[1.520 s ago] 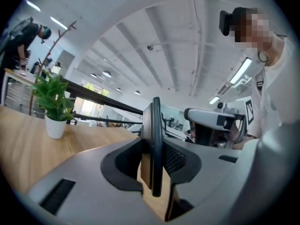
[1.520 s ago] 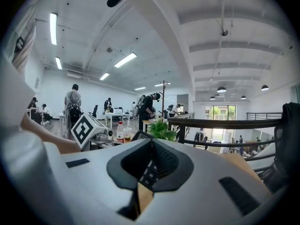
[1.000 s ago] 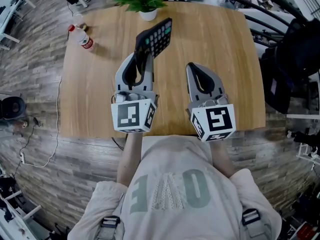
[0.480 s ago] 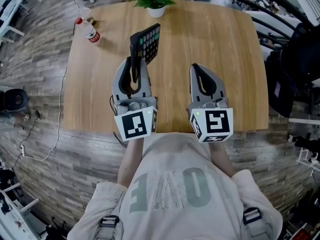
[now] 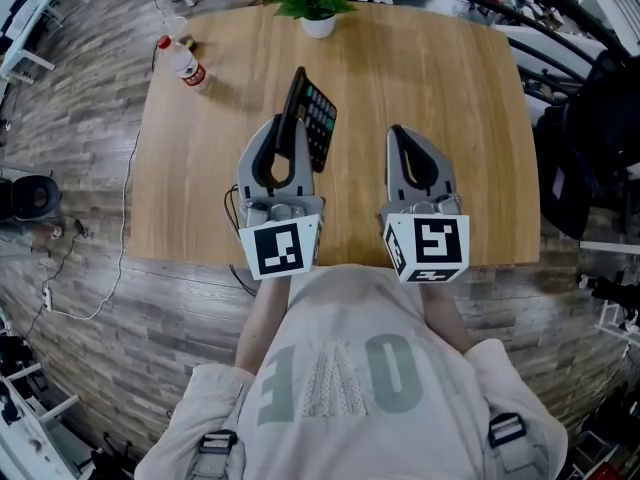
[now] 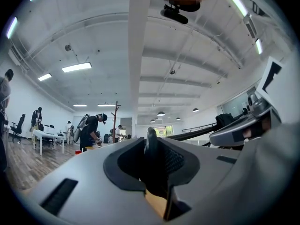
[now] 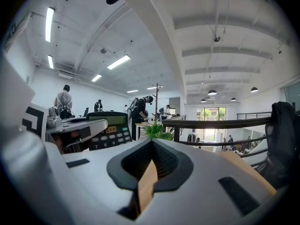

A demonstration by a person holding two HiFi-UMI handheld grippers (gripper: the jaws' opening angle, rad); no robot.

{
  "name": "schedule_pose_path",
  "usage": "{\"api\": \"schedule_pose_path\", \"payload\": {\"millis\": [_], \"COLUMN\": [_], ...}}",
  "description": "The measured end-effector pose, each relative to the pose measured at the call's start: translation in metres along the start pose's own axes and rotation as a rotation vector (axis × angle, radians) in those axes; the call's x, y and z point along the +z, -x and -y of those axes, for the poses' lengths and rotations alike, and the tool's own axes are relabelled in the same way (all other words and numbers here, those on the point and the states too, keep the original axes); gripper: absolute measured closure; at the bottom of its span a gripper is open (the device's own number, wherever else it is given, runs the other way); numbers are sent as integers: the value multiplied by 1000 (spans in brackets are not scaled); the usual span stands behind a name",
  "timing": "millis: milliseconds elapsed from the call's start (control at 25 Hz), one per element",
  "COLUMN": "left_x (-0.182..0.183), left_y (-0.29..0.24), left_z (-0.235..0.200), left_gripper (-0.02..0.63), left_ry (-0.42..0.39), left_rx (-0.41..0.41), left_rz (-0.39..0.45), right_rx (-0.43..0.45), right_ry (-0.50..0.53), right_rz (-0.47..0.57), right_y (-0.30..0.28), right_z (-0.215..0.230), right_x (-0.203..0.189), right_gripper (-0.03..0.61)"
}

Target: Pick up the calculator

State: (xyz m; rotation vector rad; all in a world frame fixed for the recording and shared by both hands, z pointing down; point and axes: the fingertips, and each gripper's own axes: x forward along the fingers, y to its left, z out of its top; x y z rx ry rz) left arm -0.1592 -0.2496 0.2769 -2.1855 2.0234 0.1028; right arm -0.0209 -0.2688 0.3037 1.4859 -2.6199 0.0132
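Observation:
The black calculator (image 5: 314, 120) with green and white keys is lifted off the wooden table (image 5: 440, 78) and stands tilted on its long edge, keys facing right. My left gripper (image 5: 288, 133) is shut on its near end and its jaws have just been closing. In the left gripper view the calculator (image 6: 151, 146) shows as a thin dark edge between the left gripper's (image 6: 153, 170) jaws. My right gripper (image 5: 400, 136) hovers beside it over the table's right half, shut and empty. The right gripper view shows the right gripper (image 7: 149, 170) with the calculator (image 7: 108, 131) to its left.
A potted green plant (image 5: 312, 3) stands at the table's far edge. A plastic bottle (image 5: 184, 63) with a red cap lies at the far left corner. A dark coat (image 5: 595, 108) hangs right of the table. The near table edge (image 5: 340, 260) runs just under both grippers.
The calculator has come nearer with my left gripper and has rolled from face-up to standing on its edge. The right gripper has kept its place.

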Motion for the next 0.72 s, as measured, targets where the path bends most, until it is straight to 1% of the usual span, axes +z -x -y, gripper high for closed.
{"api": "schedule_pose_path", "payload": {"millis": [360,720], "left_x": [11,15], "left_y": [-6,-5], "left_z": [-1,-5], "left_gripper": [535,535], "left_ry": [-18,-12], "left_rx": [-7,-3], "left_rz": [41,43], "right_rx": [-22,-31], "right_ry": [-10,-9], "right_rz": [8,12], "right_y": [0,2], "right_z": [7,9], "right_x": [1,3], "right_gripper": [560,560]}}
